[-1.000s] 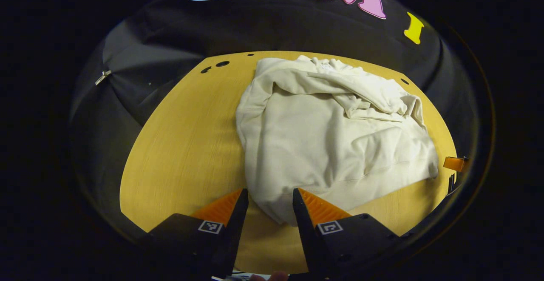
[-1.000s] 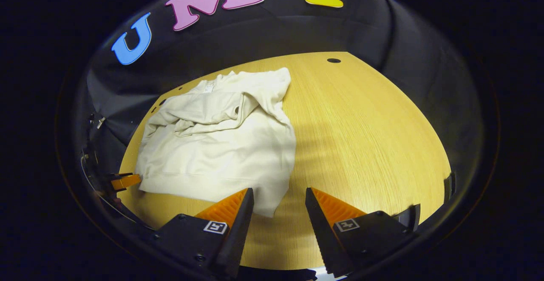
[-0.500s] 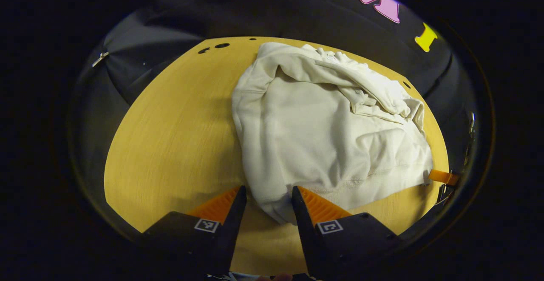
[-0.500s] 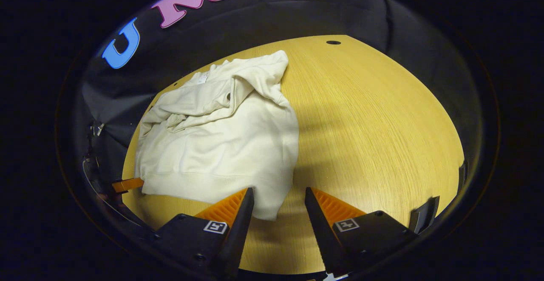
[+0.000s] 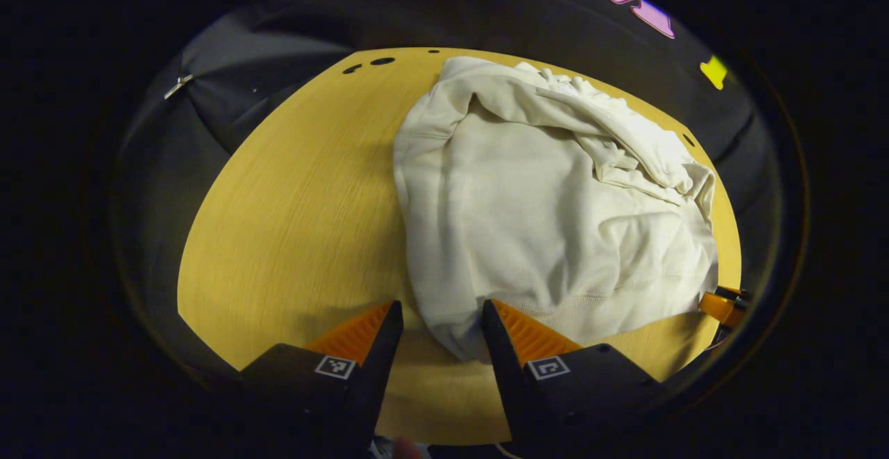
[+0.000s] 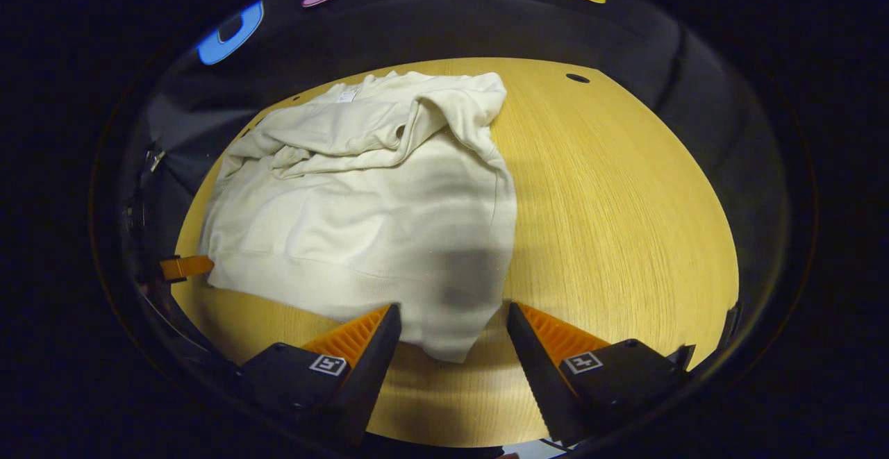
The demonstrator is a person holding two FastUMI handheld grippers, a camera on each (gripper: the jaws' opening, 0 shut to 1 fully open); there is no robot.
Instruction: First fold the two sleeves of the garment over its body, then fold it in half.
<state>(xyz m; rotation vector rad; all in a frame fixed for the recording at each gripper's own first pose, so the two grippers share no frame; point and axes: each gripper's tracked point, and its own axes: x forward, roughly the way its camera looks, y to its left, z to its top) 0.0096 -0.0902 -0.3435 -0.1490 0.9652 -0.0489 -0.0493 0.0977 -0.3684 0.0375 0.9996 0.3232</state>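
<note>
Cream garment point(image 5: 549, 216) lies on the wooden table point(image 5: 292, 209), both sleeves bundled across its upper body. My left gripper point(image 5: 437, 316) hangs spread, straddling the near-left hem corner, not yet pinching. My right gripper point(image 6: 451, 323) is spread too, over the near-right corner. To fold well, I judge both should pinch the hem at once, then lift level and carry it evenly toward the collar. The right gripper view shows bare table right of the garment; the left gripper view shows its left edge and bare table beyond.
</note>
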